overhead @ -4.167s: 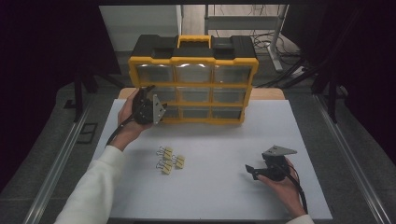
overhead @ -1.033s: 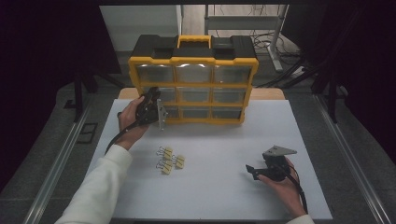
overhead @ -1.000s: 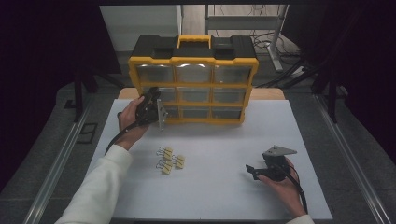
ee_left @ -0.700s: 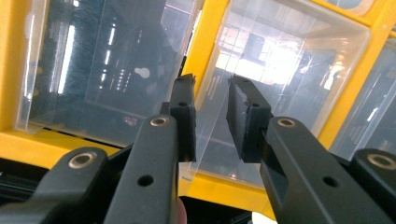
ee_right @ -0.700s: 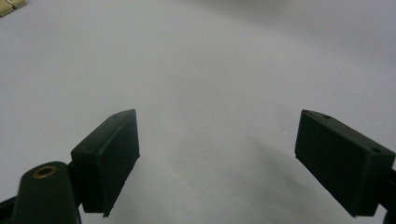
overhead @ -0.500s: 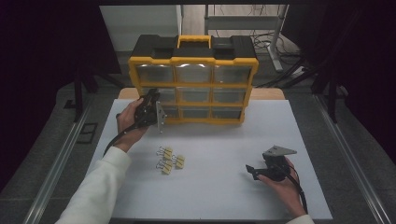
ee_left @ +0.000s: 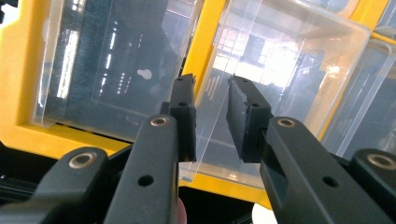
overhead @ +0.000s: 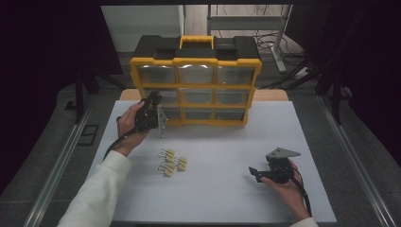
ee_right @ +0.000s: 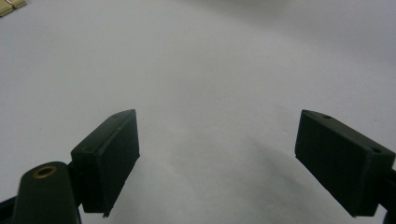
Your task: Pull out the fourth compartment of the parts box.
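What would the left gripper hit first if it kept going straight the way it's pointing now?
Most likely the clear drawer in the yellow organizer: the left gripper points at its near front corner, which seems to sit between the jaws. Whether they touch it is unclear.

From where I stand, no lettering, brand, number or sign can be read anywhere. The yellow organizer (overhead: 196, 85) carries no readable label on its frame or black lid, its clear drawers (ee_left: 280, 84) show only glare, and the yellow binder clips (overhead: 171, 161) are too small to tell.
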